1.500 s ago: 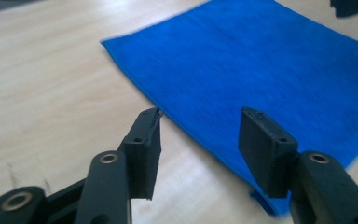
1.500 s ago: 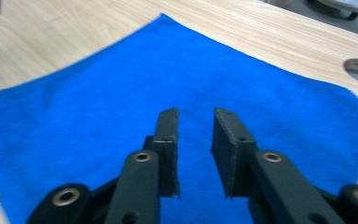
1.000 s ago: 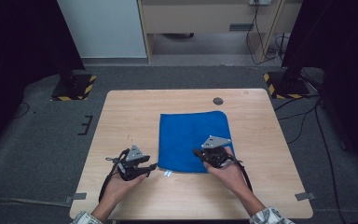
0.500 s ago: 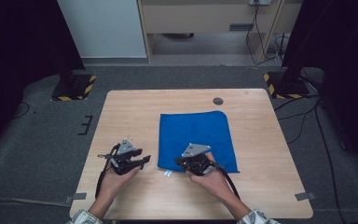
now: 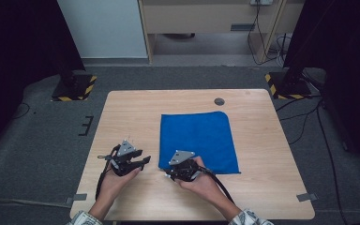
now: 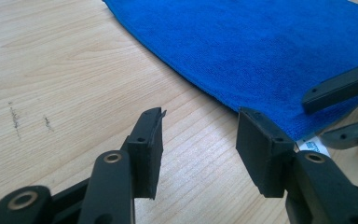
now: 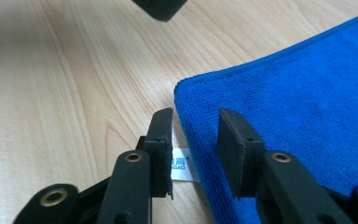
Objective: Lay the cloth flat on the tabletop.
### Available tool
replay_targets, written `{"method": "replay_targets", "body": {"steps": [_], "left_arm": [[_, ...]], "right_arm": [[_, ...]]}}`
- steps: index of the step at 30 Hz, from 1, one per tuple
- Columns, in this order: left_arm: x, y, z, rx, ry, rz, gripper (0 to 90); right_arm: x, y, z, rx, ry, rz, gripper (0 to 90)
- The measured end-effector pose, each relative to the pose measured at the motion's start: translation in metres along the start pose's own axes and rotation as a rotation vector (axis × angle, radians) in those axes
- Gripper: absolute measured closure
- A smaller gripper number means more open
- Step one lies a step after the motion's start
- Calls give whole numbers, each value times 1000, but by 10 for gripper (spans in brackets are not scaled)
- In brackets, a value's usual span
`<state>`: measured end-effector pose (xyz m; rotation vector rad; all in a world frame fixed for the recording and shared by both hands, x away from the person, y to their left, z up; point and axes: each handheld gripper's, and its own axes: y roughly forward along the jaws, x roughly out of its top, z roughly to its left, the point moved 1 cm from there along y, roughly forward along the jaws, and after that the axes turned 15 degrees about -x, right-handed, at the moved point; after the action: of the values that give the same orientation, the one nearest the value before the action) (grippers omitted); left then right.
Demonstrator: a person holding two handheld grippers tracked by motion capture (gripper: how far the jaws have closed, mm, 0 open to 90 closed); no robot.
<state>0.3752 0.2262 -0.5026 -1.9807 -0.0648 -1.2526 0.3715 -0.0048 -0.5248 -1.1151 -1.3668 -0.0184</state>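
Observation:
A blue cloth (image 5: 197,139) lies flat on the wooden table (image 5: 131,112), right of centre. My right gripper (image 5: 168,174) is at the cloth's near left corner. In the right gripper view it (image 7: 196,135) is open, with its jaws on either side of the cloth's (image 7: 298,93) edge, beside a white label (image 7: 182,164). My left gripper (image 5: 144,161) is open over bare wood just left of that corner. In the left gripper view it (image 6: 200,140) has nothing between its jaws; the cloth (image 6: 270,51) and the right gripper's fingers (image 6: 338,88) are just beyond.
A dark round grommet (image 5: 219,101) sits in the table's far edge. Bare wood surrounds the cloth on the left and near side. Two black stands with striped bases (image 5: 75,86) (image 5: 286,84) flank the table on the floor.
My right gripper has slid left along the cloth's near edge to its near left corner. My left gripper has barely shifted.

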Motion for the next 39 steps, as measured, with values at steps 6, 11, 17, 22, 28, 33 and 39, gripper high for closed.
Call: {"method": "replay_targets", "body": {"steps": [6, 11, 17, 22, 28, 33, 39], "left_arm": [[0, -1, 0, 2, 8, 3, 509], [0, -1, 0, 4, 10, 3, 515], [0, -2, 0, 2, 7, 1, 515], [-1, -2, 1, 1, 7, 2, 514], [-1, -5, 2, 13, 2, -3, 514], [0, -7, 3, 23, 3, -12, 514], [0, -8, 3, 23, 3, -13, 513]], "right_arm": [[2, 7, -1, -28, -24, 25, 856], [5, 7, -10, -23, 8, 25, 893], [2, 16, -39, -38, 152, 40, 892], [-6, 28, -56, -62, 198, 90, 791], [0, 12, -58, -88, 207, 34, 718], [6, -5, -54, -87, 198, -23, 810], [5, 10, -39, -39, 146, 45, 814]]}}
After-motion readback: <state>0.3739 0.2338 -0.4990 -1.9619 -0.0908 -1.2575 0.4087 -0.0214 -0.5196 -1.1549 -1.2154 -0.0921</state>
